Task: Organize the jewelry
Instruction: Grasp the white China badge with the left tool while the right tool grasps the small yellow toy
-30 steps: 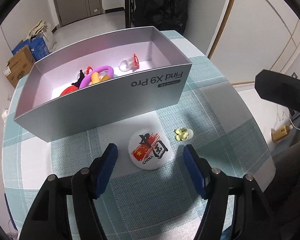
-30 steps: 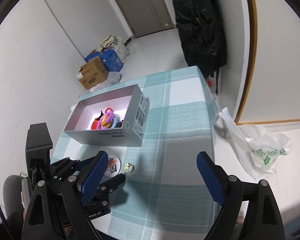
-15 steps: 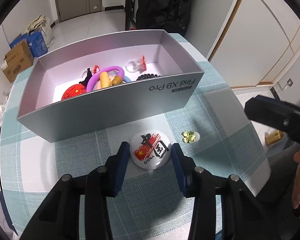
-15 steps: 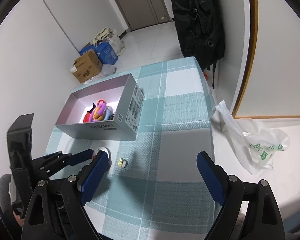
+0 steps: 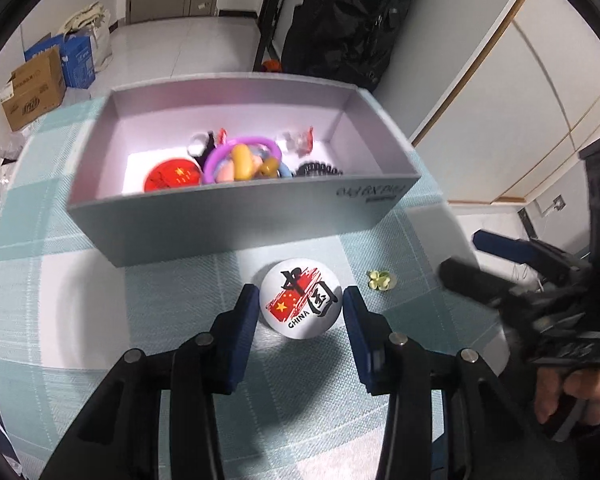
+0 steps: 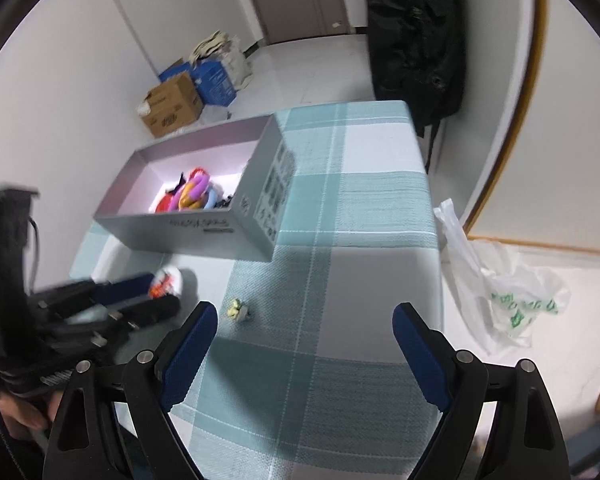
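My left gripper [image 5: 300,304] is shut on a round white badge [image 5: 300,302] with a red flag and "CHINA" on it; the badge is lifted a little above the checked tablecloth, in front of the grey box [image 5: 236,216]. The box holds a red badge [image 5: 172,176], a purple ring [image 5: 240,152], a black hair tie [image 5: 320,170] and other trinkets. A small yellow flower clip [image 5: 379,280] lies on the cloth right of the badge; it also shows in the right wrist view [image 6: 238,309]. My right gripper [image 6: 304,344] is open and empty above the cloth.
The grey box [image 6: 204,224] stands at the table's far left in the right wrist view. A white plastic bag [image 6: 500,288] lies on the floor past the table's right edge. Cardboard boxes [image 6: 172,104] and a black backpack [image 6: 416,40] are beyond the table.
My left gripper has closed from wide open onto the white badge and raised it slightly. My right gripper has moved lower and closer to the flower clip, still open.
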### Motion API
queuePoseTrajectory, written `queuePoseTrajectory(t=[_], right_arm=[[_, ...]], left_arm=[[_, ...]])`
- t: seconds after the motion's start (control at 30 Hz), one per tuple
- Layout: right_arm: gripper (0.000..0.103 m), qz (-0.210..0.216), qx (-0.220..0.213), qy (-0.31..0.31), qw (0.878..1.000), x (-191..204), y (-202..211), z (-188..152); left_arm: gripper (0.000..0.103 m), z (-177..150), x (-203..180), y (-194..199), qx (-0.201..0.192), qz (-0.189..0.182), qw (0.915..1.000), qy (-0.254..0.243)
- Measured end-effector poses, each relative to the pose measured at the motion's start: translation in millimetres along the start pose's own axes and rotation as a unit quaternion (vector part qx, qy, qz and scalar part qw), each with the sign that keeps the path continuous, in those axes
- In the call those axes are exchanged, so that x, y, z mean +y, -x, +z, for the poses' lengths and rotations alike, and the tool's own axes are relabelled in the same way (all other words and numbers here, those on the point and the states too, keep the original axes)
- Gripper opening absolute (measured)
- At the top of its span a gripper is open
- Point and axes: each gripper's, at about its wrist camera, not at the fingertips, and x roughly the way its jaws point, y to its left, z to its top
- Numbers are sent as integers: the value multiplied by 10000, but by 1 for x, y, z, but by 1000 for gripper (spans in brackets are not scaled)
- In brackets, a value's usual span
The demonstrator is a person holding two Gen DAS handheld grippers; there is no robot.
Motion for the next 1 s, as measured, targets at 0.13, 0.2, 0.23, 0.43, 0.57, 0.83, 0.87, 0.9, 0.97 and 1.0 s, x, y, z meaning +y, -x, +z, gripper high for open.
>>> queuePoseTrajectory(t=[0.13, 0.2, 0.23, 0.43, 0.57, 0.83, 0.87, 0.9, 0.97, 1.0], right_arm=[[79, -59, 86, 576, 9983, 26, -9, -3], [78, -151, 104, 935, 9954, 41, -14, -4], [78, -206, 100, 1091, 9938, 48, -16, -6], [64, -398, 128, 1621, 9859, 74, -27, -10], [57, -585, 238, 1780, 9820, 80, -36, -16], [33, -498, 242, 1488, 9873, 73, -37, -11], [28, -458, 248, 1496, 9874, 73, -37, -10], [24, -432, 250, 1532, 9869, 75, -37, -11], [13, -375, 253, 1609, 9859, 79, -37, -12], [12, -357, 265, 1616, 9859, 80, -37, -12]], left_arm=[[37, 5, 3, 5, -119, -43, 9999, 92], [37, 7, 6, 12, -228, -93, 9996, 129], [37, 8, 6, 18, -348, -205, 9991, 129], [37, 19, 9, 43, -794, -386, 9959, 175], [37, 23, 24, 43, -835, -411, 9947, 438], [37, 24, 36, 54, -1044, -420, 9914, 669], [37, 24, 36, 55, -1061, -428, 9912, 662], [37, 21, 38, 58, -1083, -431, 9910, 662], [37, 20, 40, 59, -1115, -437, 9905, 671], [37, 21, 40, 58, -1108, -433, 9905, 686]])
